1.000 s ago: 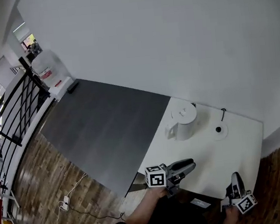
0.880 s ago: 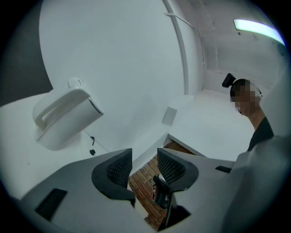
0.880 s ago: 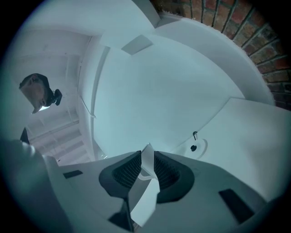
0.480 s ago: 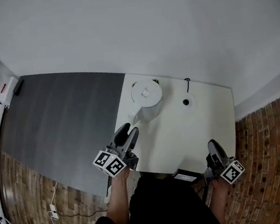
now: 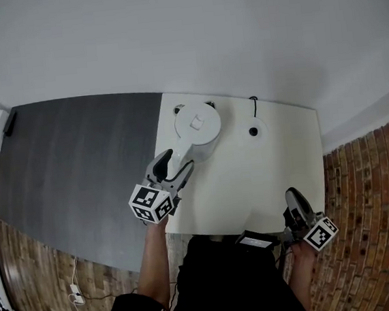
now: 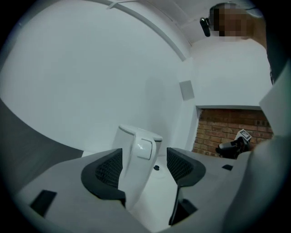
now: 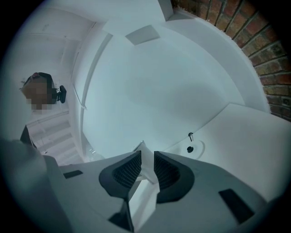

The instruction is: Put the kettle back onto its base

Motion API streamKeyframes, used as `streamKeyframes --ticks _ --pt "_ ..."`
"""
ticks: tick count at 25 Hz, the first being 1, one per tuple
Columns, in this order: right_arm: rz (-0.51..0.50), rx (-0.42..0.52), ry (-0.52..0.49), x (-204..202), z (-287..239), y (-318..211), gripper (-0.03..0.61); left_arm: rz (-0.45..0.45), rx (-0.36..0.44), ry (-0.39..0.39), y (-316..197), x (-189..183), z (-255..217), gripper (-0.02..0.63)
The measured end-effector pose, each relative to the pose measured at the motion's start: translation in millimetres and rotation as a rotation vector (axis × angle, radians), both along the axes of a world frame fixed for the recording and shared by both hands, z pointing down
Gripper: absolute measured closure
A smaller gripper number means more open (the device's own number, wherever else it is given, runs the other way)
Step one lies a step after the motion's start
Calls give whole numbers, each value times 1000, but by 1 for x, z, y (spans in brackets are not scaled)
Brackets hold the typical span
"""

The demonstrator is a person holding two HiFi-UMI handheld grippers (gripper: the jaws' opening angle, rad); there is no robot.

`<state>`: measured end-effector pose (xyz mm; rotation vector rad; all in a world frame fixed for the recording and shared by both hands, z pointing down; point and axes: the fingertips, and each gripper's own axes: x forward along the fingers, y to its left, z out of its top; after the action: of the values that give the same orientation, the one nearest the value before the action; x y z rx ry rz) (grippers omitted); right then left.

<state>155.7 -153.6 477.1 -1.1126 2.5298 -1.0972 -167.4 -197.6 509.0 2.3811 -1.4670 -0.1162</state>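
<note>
Lying at far left: dark grey floor mat (image 5: 78,156), bordering the left side of the white table (image 5: 251,180) in the head view.

Left gripper (image 5: 176,163): held over the table's front left part, pointing at the kettle, its marker cube toward the person. Fingers (image 6: 107,170) spread wide, having just been opening. The kettle's handle stands between them, close by one pad and with a clear gap to the other; it is not clamped.

Kettle (image 5: 197,125): white, upright, lid on. Stands on the table's rear left part, off its base, with the handle turned toward the left gripper.

Base (image 5: 254,130): round white disc with a dark centre stud. Sits on the table to the right of the kettle, near it but apart. A dark cord (image 5: 253,102) runs from it to the table's rear edge.

Right gripper (image 5: 293,198): at the table's front right corner, well apart from kettle and base. Fingers (image 7: 127,170) drawn close, with a slim gap between the pads and nothing pinched; only white surface shows through the gap.

Brick-pattern floor (image 5: 369,189): right of the table.
</note>
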Motion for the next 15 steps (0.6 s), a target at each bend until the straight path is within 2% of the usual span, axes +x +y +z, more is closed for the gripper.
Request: streamKeyframes --ticks 3,6,12,15 --pt "-5 -8 -7 0 5 -5 489 16 12 -99 -12 3 0 310" --pt "-20 -9 -11 0 4 -15 489 19 -2 -172 -17 7 2 431" --pt "-32 -3 -19 9 1 -30 489 -3 -29 -157 -10 24 3 431" --pt "-43 -6 -18 9 2 -34 489 22 -31 -152 -3 37 3 431"
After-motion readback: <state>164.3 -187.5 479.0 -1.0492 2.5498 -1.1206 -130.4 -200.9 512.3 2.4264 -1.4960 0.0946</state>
